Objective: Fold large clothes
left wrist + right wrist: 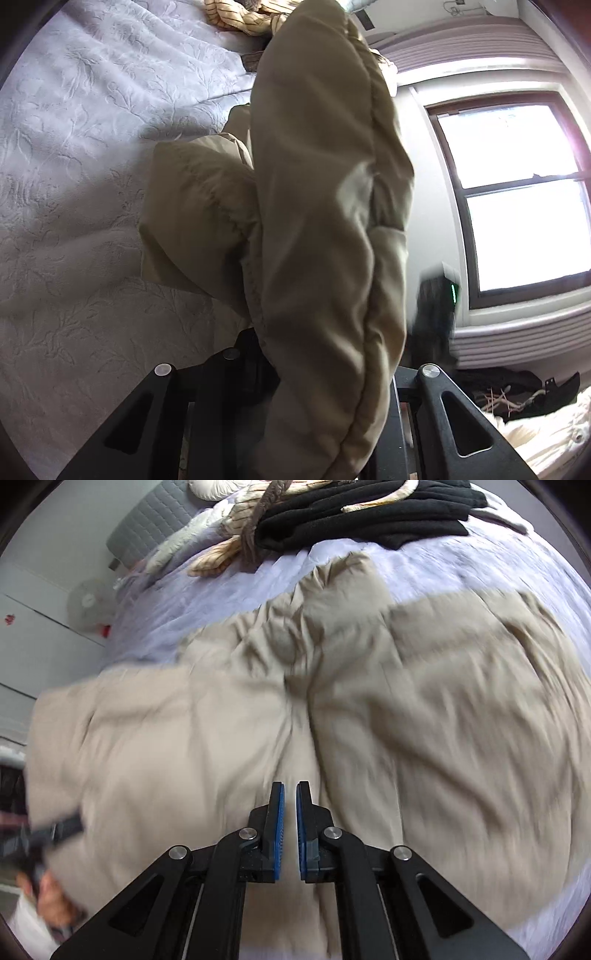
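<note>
A large beige garment (pixel 443 701) lies spread and creased over the bed. One end of this beige garment (pixel 314 184) hangs lifted in a thick fold that runs up from my left gripper (pixel 325 363). That gripper is shut on it, and the cloth hides its fingertips. In the right wrist view the left gripper (pixel 55 830) shows blurred at the garment's lower left edge, held by a hand (pixel 51 897). My right gripper (pixel 290 794) hovers over the garment's middle crease, its blue pads (pixel 281 830) nearly together with nothing between them.
A lavender embossed bedspread (pixel 74 147) covers the bed. At its far end lie a pile of black clothes (pixel 369 520) and a striped cream garment (pixel 221 550). A bright window (pixel 517 192) stands to the right. White bedding (pixel 546 432) and dark items lie below it.
</note>
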